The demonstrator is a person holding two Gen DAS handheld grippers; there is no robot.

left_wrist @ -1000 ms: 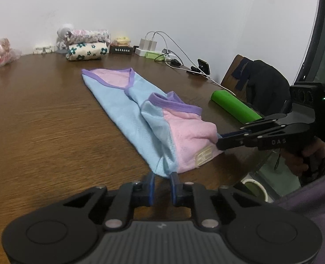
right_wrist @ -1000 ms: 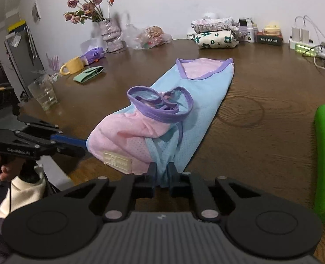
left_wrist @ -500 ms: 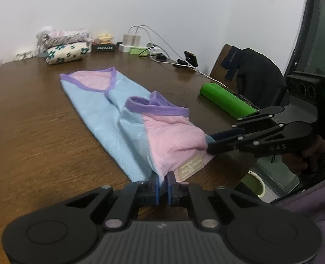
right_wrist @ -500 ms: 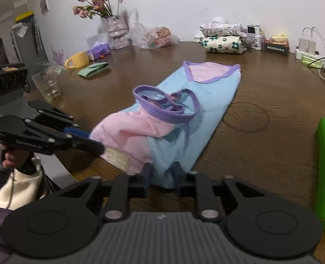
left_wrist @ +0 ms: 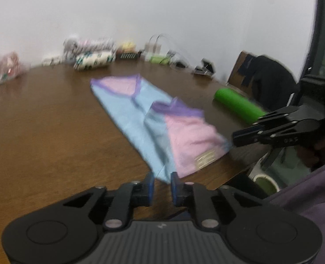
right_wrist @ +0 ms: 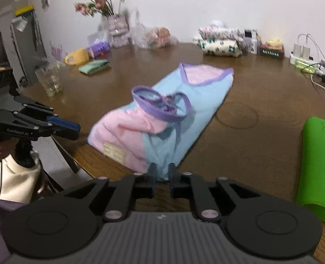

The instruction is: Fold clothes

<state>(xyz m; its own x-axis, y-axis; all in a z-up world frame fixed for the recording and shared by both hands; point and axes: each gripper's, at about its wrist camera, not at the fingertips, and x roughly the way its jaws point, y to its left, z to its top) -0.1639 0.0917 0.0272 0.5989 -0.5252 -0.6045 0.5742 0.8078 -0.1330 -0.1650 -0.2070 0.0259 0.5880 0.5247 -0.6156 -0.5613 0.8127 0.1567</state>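
A pink-and-blue garment (right_wrist: 162, 118) with purple trim is being shown lying on a brown table (right_wrist: 261, 101), w/ two handheld grippers placed at its near end.

Right wrist view: the right gripper (right_wrist: 161, 176) is being held low at the table edge, jaws parted a little, w/ the garment's near blue corner sitting in the gap between the fingers (right_wrist: 152, 175). Whether the cloth is actually being pinched cannot be told; the jaws look slack rather than clamped. The left gripper (right_wrist: 75, 131) is being held off to the left, just beside the pink corner, jaws drawn together, nothing seen between them.

Left wrist view (blurred by motion): the left gripper (left_wrist: 162, 181) is being pointed at the nearest tip of the garment (left_wrist: 162, 132), jaws apart, the cloth tip lying just ahead of the gap, not clearly inside it. The right gripper (left_wrist: 236, 136) is being seen at the right, close to the pink corner by the label patch (left_wrist: 205, 159).

Key relation: the garment's long axis is running straight away from both grippers, its neckline end (right_wrist: 205, 76) far ahead, its near end directly in front. Each gripper is nearest to its own-side corner, approx. equally close. A fold along the long axis, near end carried fwd toward the far end, is judged the likely next move, and both corners would need gripping first.

A green roll (right_wrist: 316, 165) is lying to the right, apart from the garment.
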